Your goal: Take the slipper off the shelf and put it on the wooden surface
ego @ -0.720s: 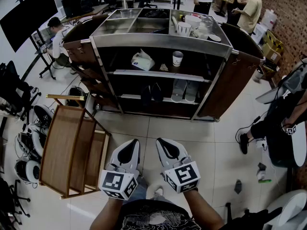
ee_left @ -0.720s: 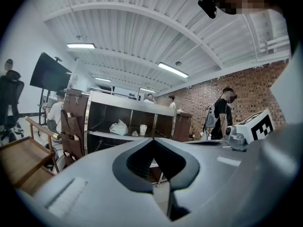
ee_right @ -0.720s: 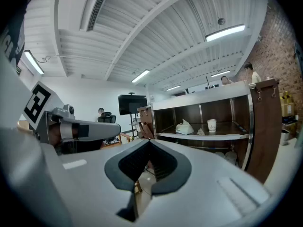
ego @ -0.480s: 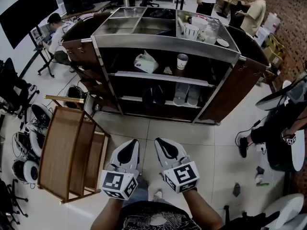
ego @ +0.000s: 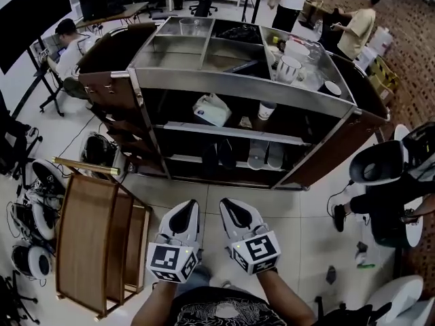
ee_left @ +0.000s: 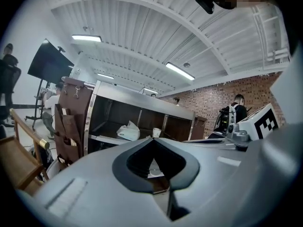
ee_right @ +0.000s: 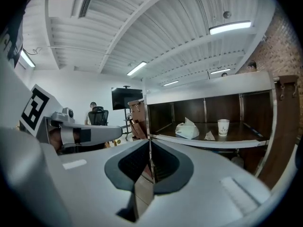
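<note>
Two pairs of footwear sit on the lower shelf of the steel cart (ego: 238, 85), and shadow swallows most of them: the pale slipper pair (ego: 265, 153) reads as two light strips side by side, while the dark pair (ego: 219, 153) just beside it is barely more than an outline. From your gripper views you can't see either pair at all, since the grey bodies block everything below the middle shelf; only the white bag (ego: 212, 109) and paper cup (ego: 266, 111) show up there. The wooden surface (ego: 85, 233) stands to your left on the tiled floor, well apart from the cart. Your left gripper (ego: 186, 206) and right gripper (ego: 229, 204) hang low in front of you, side by side, noses aimed at the cart and dipped slightly below level, well short of the shelves. On both, the jaw tips meet with nothing between them, so you're carrying nothing.
</note>
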Demonstrator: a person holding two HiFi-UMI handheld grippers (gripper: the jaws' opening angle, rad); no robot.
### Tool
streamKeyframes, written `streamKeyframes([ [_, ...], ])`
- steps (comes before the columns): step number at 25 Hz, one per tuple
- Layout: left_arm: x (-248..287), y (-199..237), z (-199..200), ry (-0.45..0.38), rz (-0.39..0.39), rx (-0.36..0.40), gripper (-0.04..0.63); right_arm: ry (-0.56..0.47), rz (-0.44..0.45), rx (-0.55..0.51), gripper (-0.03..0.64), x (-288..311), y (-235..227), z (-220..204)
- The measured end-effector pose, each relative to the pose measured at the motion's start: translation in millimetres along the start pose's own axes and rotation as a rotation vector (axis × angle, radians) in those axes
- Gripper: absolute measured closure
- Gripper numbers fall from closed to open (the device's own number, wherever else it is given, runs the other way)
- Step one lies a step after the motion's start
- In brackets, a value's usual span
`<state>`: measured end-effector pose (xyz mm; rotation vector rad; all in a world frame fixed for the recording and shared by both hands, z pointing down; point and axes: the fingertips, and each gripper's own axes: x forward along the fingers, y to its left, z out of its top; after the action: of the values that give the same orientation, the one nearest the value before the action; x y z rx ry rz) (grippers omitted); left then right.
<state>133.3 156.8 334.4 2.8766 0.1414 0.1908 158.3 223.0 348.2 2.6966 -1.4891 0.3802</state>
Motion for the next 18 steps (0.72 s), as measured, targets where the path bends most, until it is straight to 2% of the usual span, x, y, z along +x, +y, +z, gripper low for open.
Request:
streamKeyframes([
  [7, 27, 42, 4, 0.017, -0.020, 0.006, 0.591, 0.010, -0.041, 0.013, 0.611, 55, -11, 6],
  [11, 44, 67, 7, 0.003, 0.010, 0.010, 0.591, 0.005, -0.072, 0.032, 0.598, 77, -30, 4],
  [18, 81, 89, -2, -0.019, 0.061, -0.006, 0.591, 0.028, -0.088, 0.026, 0.597, 117, -79, -22],
])
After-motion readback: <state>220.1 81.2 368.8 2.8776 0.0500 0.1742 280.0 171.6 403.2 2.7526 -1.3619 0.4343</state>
